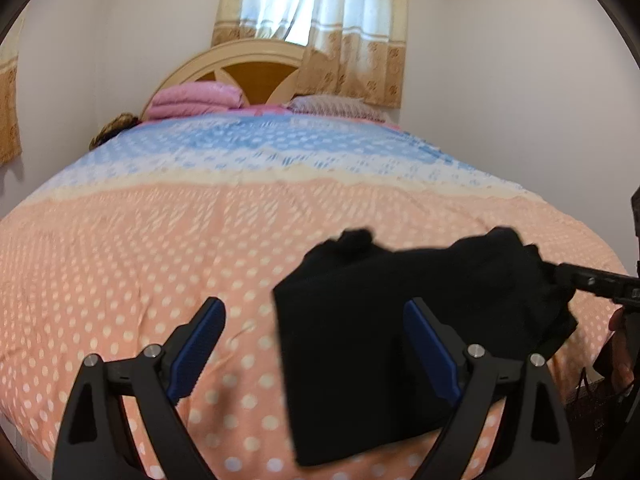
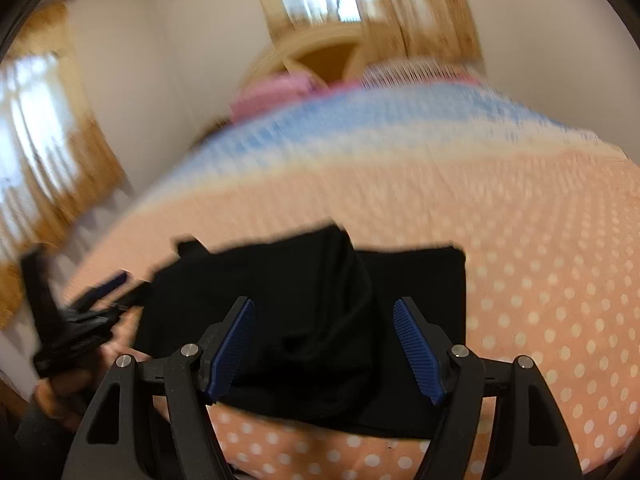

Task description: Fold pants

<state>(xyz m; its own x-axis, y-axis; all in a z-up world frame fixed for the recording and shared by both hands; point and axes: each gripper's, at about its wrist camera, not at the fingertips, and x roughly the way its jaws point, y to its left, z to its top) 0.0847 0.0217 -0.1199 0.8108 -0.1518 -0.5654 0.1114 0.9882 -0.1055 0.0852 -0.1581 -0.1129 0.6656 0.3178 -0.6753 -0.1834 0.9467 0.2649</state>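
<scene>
Your left gripper [image 1: 316,344] has its fingers spread wide, empty; the folded black fabric pants [image 1: 384,344] lie on the peach polka-dot bedspread [image 1: 120,280], mostly off toward the right finger. Your right gripper [image 2: 324,346] also stands apart, with the pants' raised middle ridge between its fingers, unpinched. Risk: the lumpy far edge springs open; any drag shifts the stack.

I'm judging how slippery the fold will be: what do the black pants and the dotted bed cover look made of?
The black pants look like a soft, matte knit or jersey: no sheen, and they bunch in limp rounded folds, though the weave is too dark to confirm. The bed cover looks like thin printed cotton or a blend, matte, with fine creases.
</scene>
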